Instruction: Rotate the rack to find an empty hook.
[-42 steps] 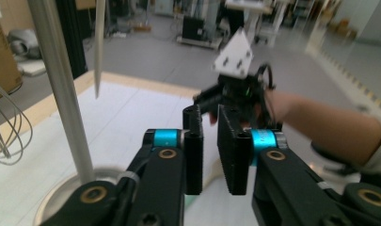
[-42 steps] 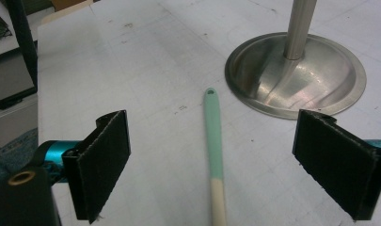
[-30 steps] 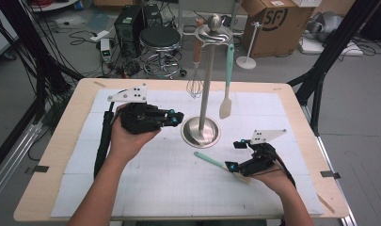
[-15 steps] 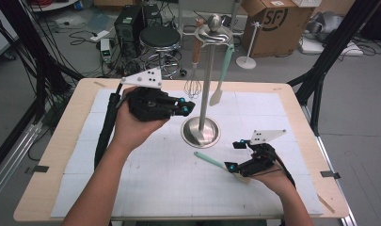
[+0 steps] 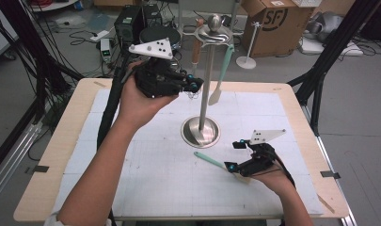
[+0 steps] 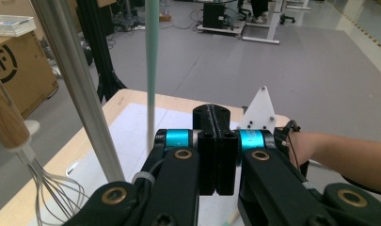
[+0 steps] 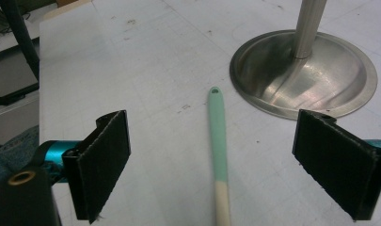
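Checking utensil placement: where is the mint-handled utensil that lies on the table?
In the high view the mint-handled utensil lies flat on the white mat, right of centre, between the stand's round steel base and the right claw.

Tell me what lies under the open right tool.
Under the right tool lies a mint-green utensil handle with a cream end on the white gridded mat. Its far end is out of frame.

A brown cardboard box (image 5: 268,21) printed with pale letters sits on the grey floor beyond the pale wooden counter (image 5: 51,165), near a small white round-footed stand (image 5: 247,59). A round black stool (image 5: 155,36) stands behind the counter's far edge, beside a dark equipment case (image 5: 128,21) among loose black cables (image 5: 80,35).
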